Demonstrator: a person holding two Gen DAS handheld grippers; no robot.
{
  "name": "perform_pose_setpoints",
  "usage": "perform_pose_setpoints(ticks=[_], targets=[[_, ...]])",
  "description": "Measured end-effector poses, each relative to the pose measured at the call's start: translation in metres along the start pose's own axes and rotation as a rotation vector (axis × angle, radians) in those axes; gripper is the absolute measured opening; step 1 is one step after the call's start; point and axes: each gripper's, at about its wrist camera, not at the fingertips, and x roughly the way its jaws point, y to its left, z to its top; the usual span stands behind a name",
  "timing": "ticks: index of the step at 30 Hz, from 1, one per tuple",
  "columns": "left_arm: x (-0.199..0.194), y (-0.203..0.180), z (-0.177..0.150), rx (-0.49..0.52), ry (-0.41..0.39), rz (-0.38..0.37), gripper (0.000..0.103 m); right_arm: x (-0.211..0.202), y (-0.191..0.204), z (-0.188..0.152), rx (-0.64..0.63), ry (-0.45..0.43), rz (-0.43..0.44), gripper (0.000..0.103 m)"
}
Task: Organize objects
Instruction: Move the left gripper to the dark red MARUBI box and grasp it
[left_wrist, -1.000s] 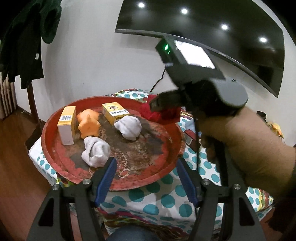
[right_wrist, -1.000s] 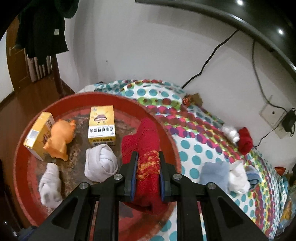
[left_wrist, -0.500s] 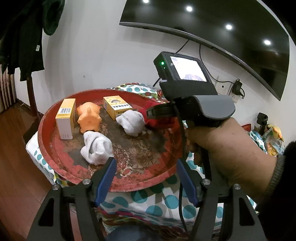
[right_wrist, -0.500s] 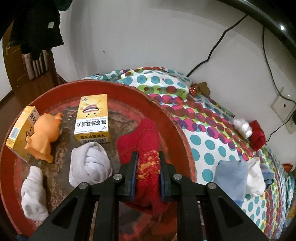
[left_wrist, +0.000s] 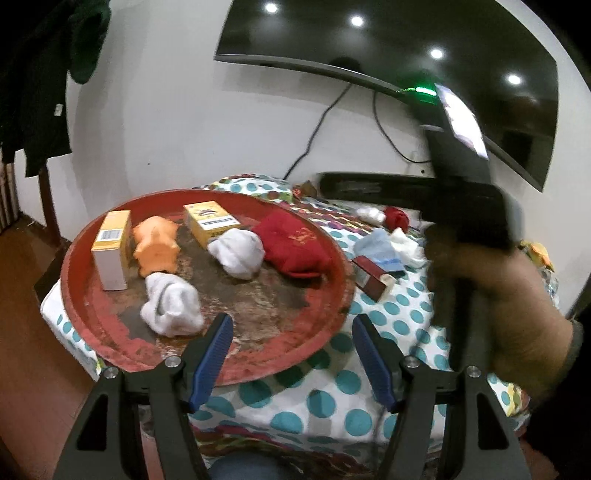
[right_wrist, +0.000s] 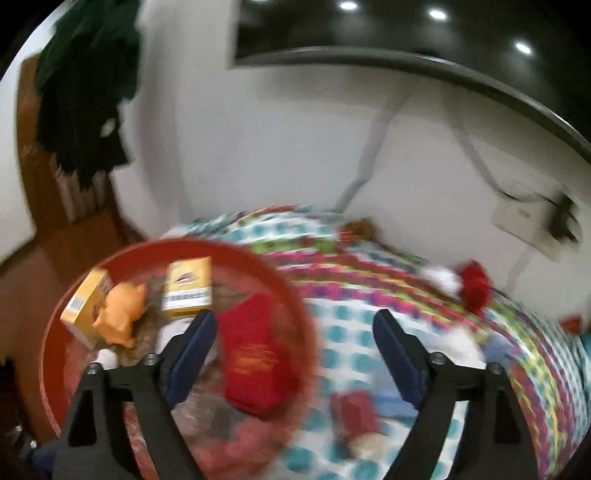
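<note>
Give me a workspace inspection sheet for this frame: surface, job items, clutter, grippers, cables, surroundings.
Surface: polka-dot cloth over the table.
Job's things: red tray holds red sock, two white sock balls, two yellow boxes, orange toy.
Clutter: blue cloth, dark red box, more socks on the cloth.
Grippers: left gripper open, empty; right gripper open, empty.
Cables: black cable down the wall.
Surroundings: wall TV, hanging clothes.
</note>
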Motion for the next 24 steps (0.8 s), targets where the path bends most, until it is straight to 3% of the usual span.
perform_pose_setpoints(ticks=[2, 5, 8, 11, 14, 19, 24], targets=[[-0.001, -0.005, 0.0, 0.014, -0.007, -0.027, 0.069, -0.013, -0.039, -0.012, 0.04, -0.013, -0.076, 0.093], [0.001, -0.013, -0.002, 0.042, 0.017, -0.082, 0.069, -0.012, -0.118, -0.051, 0.126, 0.077, -0.3, 0.093], [0.005, -0.029, -0.005, 0.081, 0.035, -0.122, 0.069, -0.022, -0.192, -0.095, 0.318, 0.137, -0.417, 0.093], [0.008, -0.052, -0.014, 0.137, 0.027, -0.145, 0.069, -0.041, -0.25, -0.127, 0.535, 0.123, -0.409, 0.093], [0.02, -0.074, -0.021, 0.173, 0.037, -0.112, 0.069, -0.054, -0.279, -0.141, 0.651, 0.098, -0.399, 0.093], [0.043, -0.118, -0.018, 0.186, -0.001, 0.012, 0.069, -0.057, -0.294, -0.153, 0.736, 0.101, -0.365, 0.093], [0.081, -0.17, -0.006, 0.204, 0.009, 0.204, 0.069, -0.053, -0.304, -0.161, 0.782, 0.096, -0.281, 0.093]])
